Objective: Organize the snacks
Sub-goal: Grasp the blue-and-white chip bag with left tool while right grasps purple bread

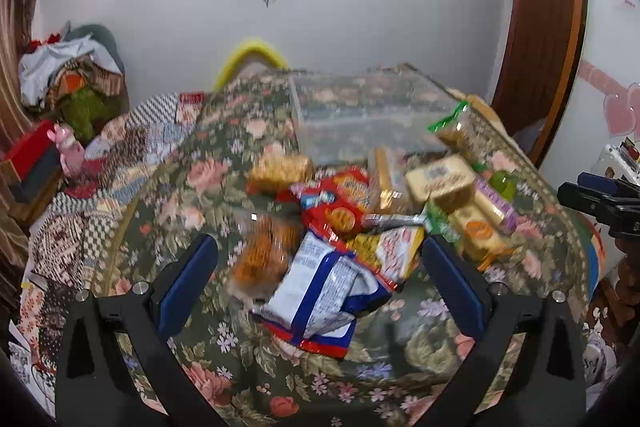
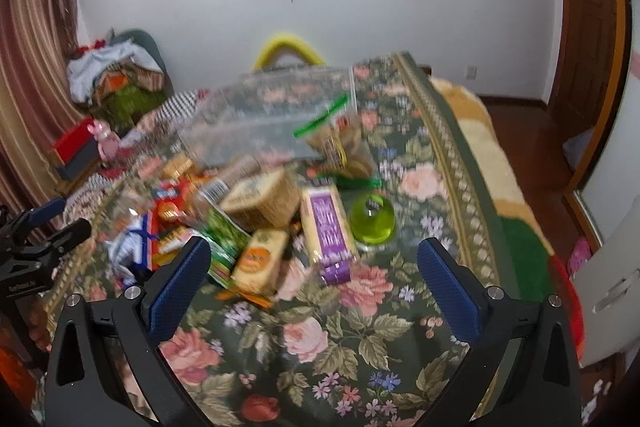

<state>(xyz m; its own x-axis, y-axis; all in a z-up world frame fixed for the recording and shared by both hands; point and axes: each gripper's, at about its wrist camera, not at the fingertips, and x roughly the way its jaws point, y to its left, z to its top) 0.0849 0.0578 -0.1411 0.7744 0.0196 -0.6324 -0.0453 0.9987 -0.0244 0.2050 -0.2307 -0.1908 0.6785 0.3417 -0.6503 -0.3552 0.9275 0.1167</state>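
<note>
Both the left gripper [image 1: 318,267] and right gripper [image 2: 314,269] hover with fingers spread apart and holding nothing over the snack pile [image 1: 360,219] heaped on the floral tablecloth [image 2: 320,347], just before the clear plastic bin [image 1: 360,111].

On the table [image 2: 400,327] a heap of snack packets [image 2: 256,219] lies just before the plastic bin [image 2: 264,115] at its twelve o'clock, a small jar [image 2: 372,219] at the heap's three o'clock and a chair [image 2: 286,47] behind the bin.
</note>
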